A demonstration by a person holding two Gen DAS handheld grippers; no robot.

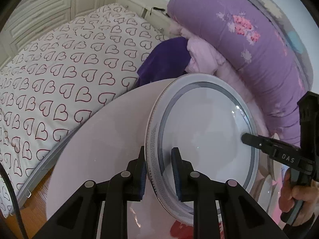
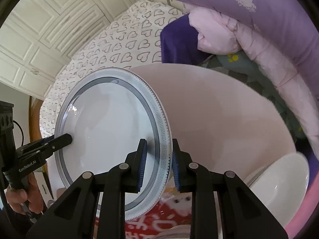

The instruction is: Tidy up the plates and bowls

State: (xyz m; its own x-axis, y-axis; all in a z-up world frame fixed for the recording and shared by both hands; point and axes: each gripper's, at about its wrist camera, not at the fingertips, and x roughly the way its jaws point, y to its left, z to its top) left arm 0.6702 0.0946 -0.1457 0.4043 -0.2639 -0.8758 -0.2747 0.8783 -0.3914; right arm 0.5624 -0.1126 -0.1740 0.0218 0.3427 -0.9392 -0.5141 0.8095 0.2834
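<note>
A white plate [image 1: 205,135] with a grey ring and a Greek-key border hangs tilted over a pale pink round table [image 1: 99,139]. My left gripper [image 1: 159,171] is shut on the plate's near rim, one blue pad on each face. The right gripper [image 1: 245,137] clamps the opposite rim, held by a hand at the right edge. In the right wrist view the same plate [image 2: 107,131] has its patterned rim pinched in my right gripper [image 2: 159,165], and the left gripper [image 2: 68,139] grips the far side above the table [image 2: 219,109].
A white bowl [image 2: 279,189] sits at the lower right beside a pink rim. Red printed packaging [image 2: 149,221] lies under the plate. A bed with heart-print sheets [image 1: 59,69] runs along the left; a purple quilt [image 1: 239,29] and pink bedding pile up behind the table.
</note>
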